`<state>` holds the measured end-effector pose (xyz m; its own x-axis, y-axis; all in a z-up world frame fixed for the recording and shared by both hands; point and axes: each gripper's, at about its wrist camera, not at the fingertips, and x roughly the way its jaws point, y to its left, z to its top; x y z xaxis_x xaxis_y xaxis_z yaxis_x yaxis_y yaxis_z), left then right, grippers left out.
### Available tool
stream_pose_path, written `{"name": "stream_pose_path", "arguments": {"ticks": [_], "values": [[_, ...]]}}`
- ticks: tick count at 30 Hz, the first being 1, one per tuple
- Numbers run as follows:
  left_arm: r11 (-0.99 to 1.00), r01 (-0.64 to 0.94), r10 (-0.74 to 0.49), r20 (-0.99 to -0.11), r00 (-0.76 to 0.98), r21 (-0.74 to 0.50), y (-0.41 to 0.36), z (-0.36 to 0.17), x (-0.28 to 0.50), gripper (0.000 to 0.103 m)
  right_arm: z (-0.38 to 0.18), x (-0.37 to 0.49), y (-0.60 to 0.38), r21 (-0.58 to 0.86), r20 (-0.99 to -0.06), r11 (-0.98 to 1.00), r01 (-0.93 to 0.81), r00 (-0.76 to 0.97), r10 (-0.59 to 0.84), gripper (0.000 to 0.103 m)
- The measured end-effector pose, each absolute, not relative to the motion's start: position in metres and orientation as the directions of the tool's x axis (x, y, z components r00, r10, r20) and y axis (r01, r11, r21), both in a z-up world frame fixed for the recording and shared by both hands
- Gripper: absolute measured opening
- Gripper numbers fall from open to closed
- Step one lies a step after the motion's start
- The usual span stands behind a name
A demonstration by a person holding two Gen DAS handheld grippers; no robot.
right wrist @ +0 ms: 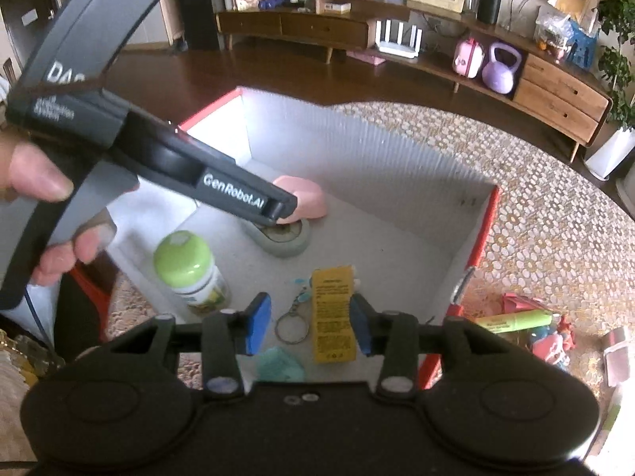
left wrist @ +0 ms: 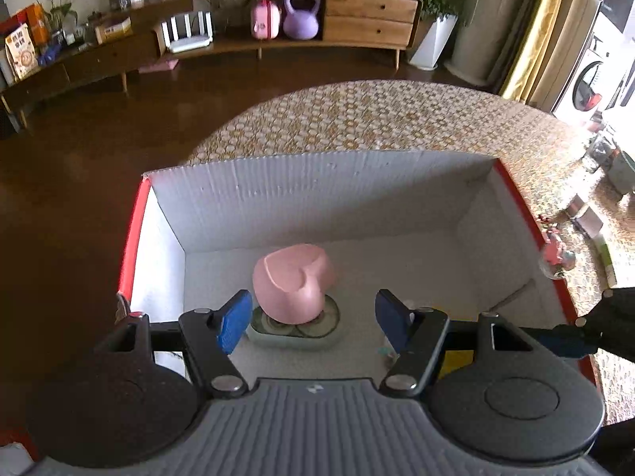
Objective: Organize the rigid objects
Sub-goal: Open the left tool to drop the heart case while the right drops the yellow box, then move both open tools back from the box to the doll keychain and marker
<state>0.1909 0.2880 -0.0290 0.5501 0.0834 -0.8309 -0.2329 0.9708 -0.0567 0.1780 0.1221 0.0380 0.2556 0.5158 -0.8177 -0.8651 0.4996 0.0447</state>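
The white cardboard box [left wrist: 325,198] with red outer walls stands on the patterned table [left wrist: 377,119], serving as the collecting place, and most small items already lie on its floor. The left gripper [left wrist: 313,319] hangs just over the near wall with its blue pads spread wide and nothing between them. Just beyond them the pink heart-shaped box [left wrist: 293,289] sits on top of a grey-green oval case [left wrist: 293,333]; I judge it has been set there, since the pads stand clear on both sides. The heart is tipped, its lid facing up and toward the near left, its point hidden low against the case, so its long axis slants from near to far.

The right gripper [right wrist: 309,327] hovers above the near right part of the box, its pads partly open on either side of a yellow packet [right wrist: 332,313] that lies flat below. I cannot tell whether they touch it. The packet's long axis runs near to far. Left of it lie a key ring [right wrist: 291,329], a teal piece [right wrist: 279,365] and a green-capped bottle [right wrist: 190,273] standing upright.

Outside the right wall a green marker [right wrist: 516,321] and a pink toy [right wrist: 551,345] are on the table, probably left to gather
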Motion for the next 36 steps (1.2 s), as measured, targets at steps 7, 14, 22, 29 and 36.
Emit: {"name": "stream_pose_path", "arguments": {"ticks": [7,14,22,29,36], "values": [[0.974,-0.227,0.126,-0.796,0.592,-0.015,0.264,-0.006,0.169,0.068,0.062,0.167,0.1,0.058,-0.783,0.5,-0.864,0.271,0.56,0.046],[0.977,-0.213,0.128,-0.763,0.634,-0.013,0.245,0.014,0.148,0.068,0.078,0.158,0.074,0.089,-0.741,0.507,-0.857,0.283,0.608,0.056],[0.981,-0.191,0.11,-0.732,0.672,-0.028,0.222,0.031,0.127,0.068,0.096,0.152,0.031,0.131,-0.688,0.537,-0.833,0.314,0.655,0.072],[0.981,-0.183,0.091,-0.699,0.709,-0.058,0.196,0.038,0.112,0.074,0.101,0.149,-0.002,0.161,-0.654,0.563,-0.81,0.34,0.676,0.083],[0.979,-0.185,0.077,-0.674,0.734,-0.089,0.17,0.04,0.103,0.075,0.106,0.144,-0.039,0.167,-0.608,0.586,-0.793,0.385,0.694,0.091]]}}
